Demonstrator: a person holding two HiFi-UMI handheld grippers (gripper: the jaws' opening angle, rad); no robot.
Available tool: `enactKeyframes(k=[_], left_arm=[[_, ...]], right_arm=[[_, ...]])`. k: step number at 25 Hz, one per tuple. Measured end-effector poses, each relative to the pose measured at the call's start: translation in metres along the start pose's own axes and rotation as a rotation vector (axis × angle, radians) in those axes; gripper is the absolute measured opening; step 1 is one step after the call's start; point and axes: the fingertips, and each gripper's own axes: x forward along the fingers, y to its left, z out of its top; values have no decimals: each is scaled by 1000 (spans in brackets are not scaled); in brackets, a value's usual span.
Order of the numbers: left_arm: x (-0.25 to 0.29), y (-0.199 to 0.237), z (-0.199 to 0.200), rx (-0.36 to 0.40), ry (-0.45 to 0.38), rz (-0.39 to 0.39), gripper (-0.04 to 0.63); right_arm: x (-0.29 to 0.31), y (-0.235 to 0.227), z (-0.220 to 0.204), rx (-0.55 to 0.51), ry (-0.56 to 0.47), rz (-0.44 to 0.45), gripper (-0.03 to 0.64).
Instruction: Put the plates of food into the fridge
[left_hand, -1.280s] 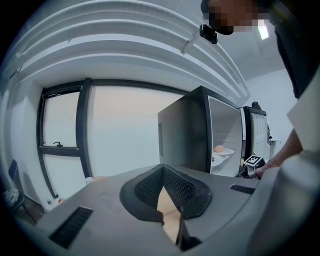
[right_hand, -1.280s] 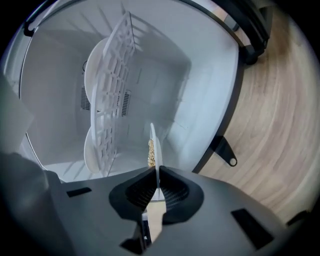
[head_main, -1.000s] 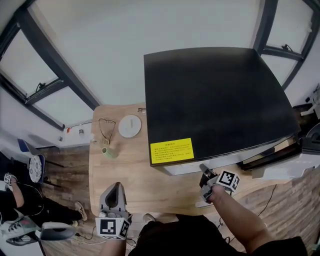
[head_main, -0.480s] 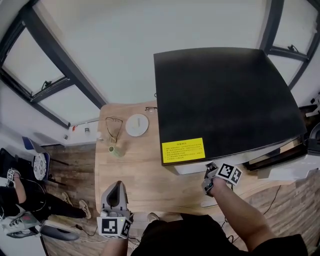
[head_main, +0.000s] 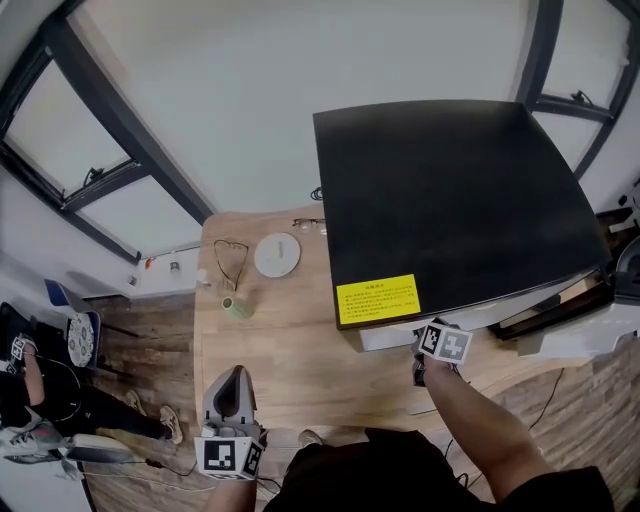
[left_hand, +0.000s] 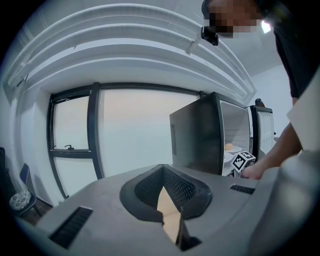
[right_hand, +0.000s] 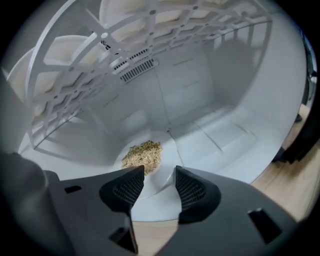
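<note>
Plate (right_hand: 167, 152) of loose grains inside fridge (right_hand: 215, 100). Looks stiff, breakable, probably light; best pinched by rim, kept level. Just let go by right gripper (right_hand: 159, 172), jaws freshly parted around rim; left gripper (left_hand: 163, 175) clenched, empty.

The wooden table (head_main: 290, 350) carried a fridge (head_main: 450, 200) on its right side. Left of it, at the far end, lay a white disc (head_main: 277, 255), with glasses (head_main: 232, 262) and a green cup (head_main: 232, 307) nearer. On the fridge floor (right_hand: 225, 135) stood a plate (right_hand: 159, 181) of grainy food.

Fridge (head_main: 455, 200) on table (head_main: 290, 340), right side; plate (head_main: 277, 254) left of it; food plate (right_hand: 166, 160) inside fridge, under rack (right_hand: 100, 65).
</note>
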Motion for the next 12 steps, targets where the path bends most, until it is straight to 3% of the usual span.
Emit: enactKeyframes(k=[5, 8, 12], left_arm=[[3, -1, -1, -3, 2, -17, 5], [7, -8, 1, -6, -5, -40, 5], [15, -20, 5, -14, -14, -78, 5]], right_arm=[[-10, -6, 11, -76, -63, -50, 215], [-22, -5, 15, -117, -118, -25, 215], [-45, 7, 21, -249, -210, 39, 213]])
